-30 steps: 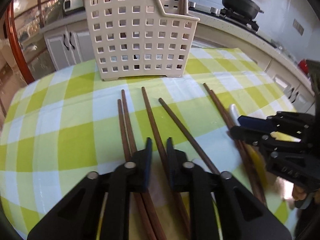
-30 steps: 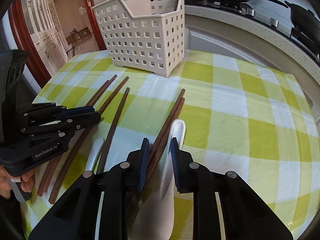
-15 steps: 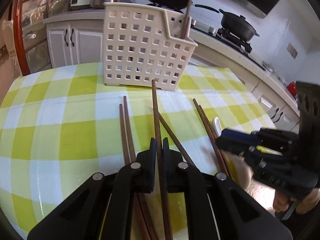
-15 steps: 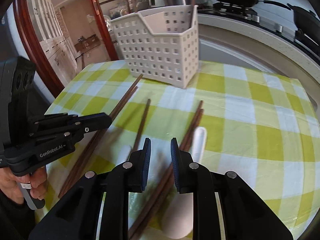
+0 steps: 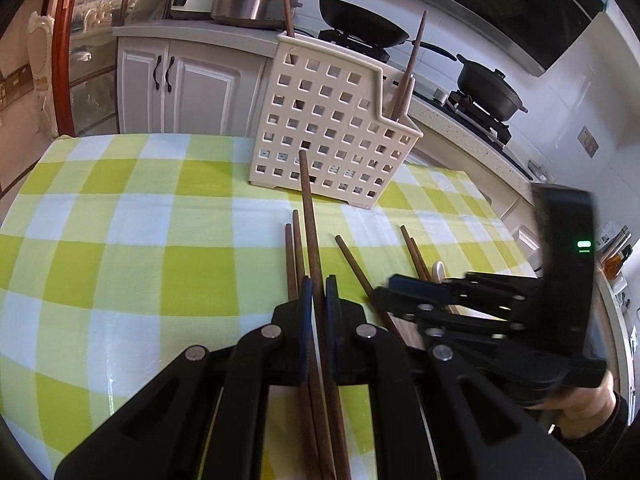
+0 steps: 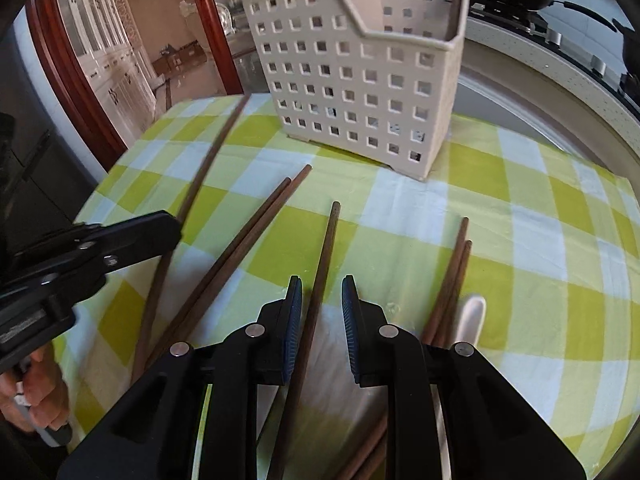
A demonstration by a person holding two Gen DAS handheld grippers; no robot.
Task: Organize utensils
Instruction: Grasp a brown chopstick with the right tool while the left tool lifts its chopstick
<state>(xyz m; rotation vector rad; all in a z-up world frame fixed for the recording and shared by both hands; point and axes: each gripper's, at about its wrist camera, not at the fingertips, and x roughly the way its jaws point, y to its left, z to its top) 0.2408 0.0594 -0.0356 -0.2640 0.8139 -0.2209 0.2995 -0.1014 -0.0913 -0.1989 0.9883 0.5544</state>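
My left gripper (image 5: 316,285) is shut on a brown chopstick (image 5: 309,216) and holds it lifted, its tip pointing at the cream perforated utensil basket (image 5: 332,128). The held chopstick also shows in the right wrist view (image 6: 200,176), above the cloth. My right gripper (image 6: 321,286) is open and straddles a single chopstick (image 6: 323,256) that lies on the cloth. Other chopsticks lie on the cloth: a pair (image 6: 248,236) to its left and a pair (image 6: 452,280) to its right beside a white spoon (image 6: 470,320). Chopsticks (image 5: 408,68) stand in the basket (image 6: 360,72).
The table wears a green and white checked cloth (image 5: 120,248). Behind it runs a kitchen counter with a stove, a wok (image 5: 360,34) and a black pot (image 5: 488,88). White cabinets (image 5: 180,88) stand at the far left.
My left gripper closed on one chopstick and raised it off the cloth toward the basket. My right gripper shifted left from the pair by the spoon to over the single chopstick.
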